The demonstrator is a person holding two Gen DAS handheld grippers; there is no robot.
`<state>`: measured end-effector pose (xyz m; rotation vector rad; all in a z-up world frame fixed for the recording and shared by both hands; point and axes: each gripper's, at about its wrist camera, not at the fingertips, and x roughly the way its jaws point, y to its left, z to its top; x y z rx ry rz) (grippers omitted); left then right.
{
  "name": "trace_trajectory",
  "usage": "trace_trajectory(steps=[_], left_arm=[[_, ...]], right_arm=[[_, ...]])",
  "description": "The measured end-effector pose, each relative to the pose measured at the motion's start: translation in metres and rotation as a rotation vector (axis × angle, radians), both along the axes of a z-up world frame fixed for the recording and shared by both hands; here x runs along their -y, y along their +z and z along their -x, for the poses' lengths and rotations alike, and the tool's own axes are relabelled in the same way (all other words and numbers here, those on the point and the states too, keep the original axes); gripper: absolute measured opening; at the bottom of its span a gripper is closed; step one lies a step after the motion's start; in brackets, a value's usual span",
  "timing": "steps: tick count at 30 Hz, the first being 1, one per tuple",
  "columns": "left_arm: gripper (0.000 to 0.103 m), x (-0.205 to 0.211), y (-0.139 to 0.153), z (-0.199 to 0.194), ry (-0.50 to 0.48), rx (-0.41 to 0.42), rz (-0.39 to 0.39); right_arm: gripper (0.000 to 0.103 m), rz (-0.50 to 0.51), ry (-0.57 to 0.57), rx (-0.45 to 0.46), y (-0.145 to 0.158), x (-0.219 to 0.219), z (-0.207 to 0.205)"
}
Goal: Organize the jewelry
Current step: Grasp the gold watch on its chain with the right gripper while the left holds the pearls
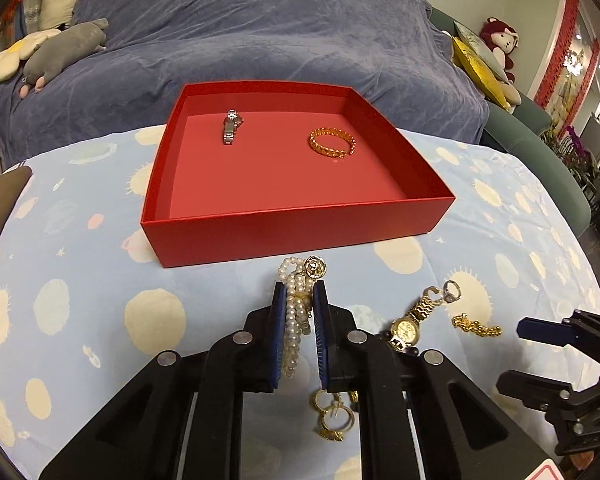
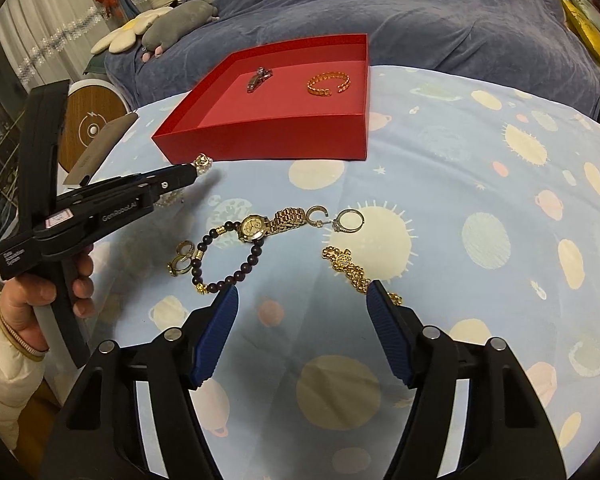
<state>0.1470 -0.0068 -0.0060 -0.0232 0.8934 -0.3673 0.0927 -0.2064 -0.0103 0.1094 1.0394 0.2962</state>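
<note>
**Left tongs pinching the pearls, right tongs spread over the pile**

My left gripper (image 1: 300, 294) has its blue pads pressed in on the pearl bracelet (image 1: 293, 328), whose strands run up between the fingers, with a gold charm (image 1: 315, 267) poking out just past the tips. Straight ahead of those tips sits the red box (image 1: 296, 216) on the spotted blue cloth (image 1: 80, 280); inside it, toward the far wall, lie a silver watch (image 1: 231, 126) on the left and a gold bangle (image 1: 333, 142) on the right, well apart.

My right gripper (image 2: 302, 296) stands spread with nothing between the pads. Its left pad is just beside the dark bead bracelet (image 2: 236, 264), its right pad touches or overlaps the gold chain (image 2: 346, 266). Further ahead of it lie the gold watch (image 2: 256, 227), a hoop earring (image 2: 315, 213) and a ring (image 2: 350, 220), with a cluster of gold rings (image 2: 182, 260) off to the left. A hand (image 2: 48, 288) holds the left tool's handle.
</note>
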Motion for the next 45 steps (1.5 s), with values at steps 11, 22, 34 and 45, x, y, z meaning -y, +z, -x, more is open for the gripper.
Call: trace_trajectory(steps=[11, 22, 34, 45], left_arm=[[0.011, -0.031, 0.030, 0.036, 0.115, 0.025, 0.044], [0.011, -0.058, 0.027, 0.044, 0.144, 0.004, 0.072], [0.011, -0.059, 0.029, 0.047, 0.138, 0.005, 0.074], [0.011, -0.052, 0.024, 0.041, 0.131, -0.005, 0.064]], right_arm=[[0.047, -0.033, 0.051, 0.011, -0.004, -0.039, -0.020], [0.041, -0.032, 0.021, -0.008, -0.035, -0.058, -0.042], [0.033, -0.015, -0.015, 0.059, -0.038, -0.064, -0.050], [0.022, -0.012, -0.044, 0.066, -0.031, -0.052, -0.046]])
